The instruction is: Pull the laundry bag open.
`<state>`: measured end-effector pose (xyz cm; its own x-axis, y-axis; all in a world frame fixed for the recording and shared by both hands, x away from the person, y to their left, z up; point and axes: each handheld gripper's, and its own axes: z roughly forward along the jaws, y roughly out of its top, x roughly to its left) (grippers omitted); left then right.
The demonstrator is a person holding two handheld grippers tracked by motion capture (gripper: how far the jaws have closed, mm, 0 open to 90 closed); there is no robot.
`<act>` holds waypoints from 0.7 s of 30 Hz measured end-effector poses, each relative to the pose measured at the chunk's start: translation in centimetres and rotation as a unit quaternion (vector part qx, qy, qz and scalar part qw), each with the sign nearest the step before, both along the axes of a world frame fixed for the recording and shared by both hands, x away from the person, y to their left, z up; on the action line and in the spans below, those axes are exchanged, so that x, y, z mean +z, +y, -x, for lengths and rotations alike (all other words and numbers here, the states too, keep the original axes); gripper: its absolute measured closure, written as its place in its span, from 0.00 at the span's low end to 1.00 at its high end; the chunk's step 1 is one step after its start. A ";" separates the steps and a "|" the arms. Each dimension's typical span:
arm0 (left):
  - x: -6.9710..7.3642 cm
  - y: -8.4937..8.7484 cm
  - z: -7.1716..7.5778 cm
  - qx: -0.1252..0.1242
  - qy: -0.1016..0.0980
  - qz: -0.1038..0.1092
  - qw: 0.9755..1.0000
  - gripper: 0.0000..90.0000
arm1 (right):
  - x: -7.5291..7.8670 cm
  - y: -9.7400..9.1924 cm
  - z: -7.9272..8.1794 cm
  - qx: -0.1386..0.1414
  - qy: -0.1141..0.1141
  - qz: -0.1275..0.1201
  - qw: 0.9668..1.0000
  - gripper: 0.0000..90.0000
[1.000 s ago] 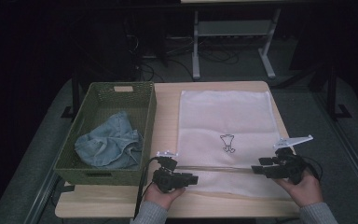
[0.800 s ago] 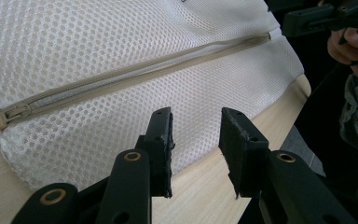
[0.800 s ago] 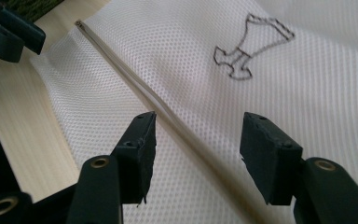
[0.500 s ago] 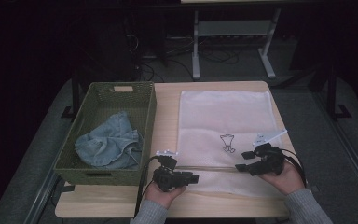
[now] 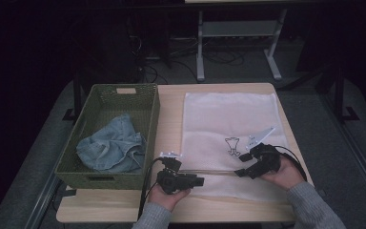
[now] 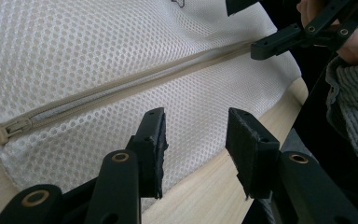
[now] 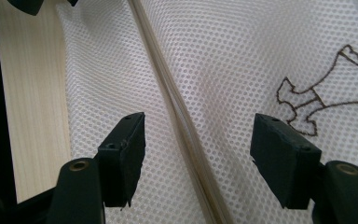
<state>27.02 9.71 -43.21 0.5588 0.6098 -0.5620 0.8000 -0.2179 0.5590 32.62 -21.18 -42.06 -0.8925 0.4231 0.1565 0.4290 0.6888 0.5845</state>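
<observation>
Both grippers over white mesh laundry bag (image 5: 228,129) zipper (image 6: 121,91): left gripper (image 6: 193,140) jaws just opening, empty; right gripper (image 7: 198,149) wide open, straddling zipper.

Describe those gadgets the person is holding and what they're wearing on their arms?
Each hand holds a black two-jaw gripper: left gripper, right gripper. The flat black pads sit on arms with brass-coloured rivets. Black cables trail back, a grey three-cornered plate tops the right, and the sleeves are grey ribbed knit.

Dim high view, dark surroundings; close views bright, edges perhaps soft.
</observation>
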 end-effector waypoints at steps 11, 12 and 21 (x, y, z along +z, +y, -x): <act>0.1 -0.1 -0.4 -0.001 0.000 0.002 1.000 0.61 | 0.5 1.2 -0.3 0.034 -0.016 0.003 0.999 0.42; 0.1 -0.1 -0.4 -0.002 0.000 0.003 1.000 0.61 | 0.6 1.3 -0.3 0.036 -0.018 0.002 0.999 0.42; 0.4 0.1 -0.3 0.002 0.000 0.008 1.000 0.59 | 0.0 1.1 -1.0 0.038 -0.026 0.009 0.999 0.46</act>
<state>27.33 9.86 -42.81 0.5566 0.6031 -0.5714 0.8005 -0.2054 0.5630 33.58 -20.13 -42.05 -0.9288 0.3564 0.1013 0.3442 0.7285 0.5923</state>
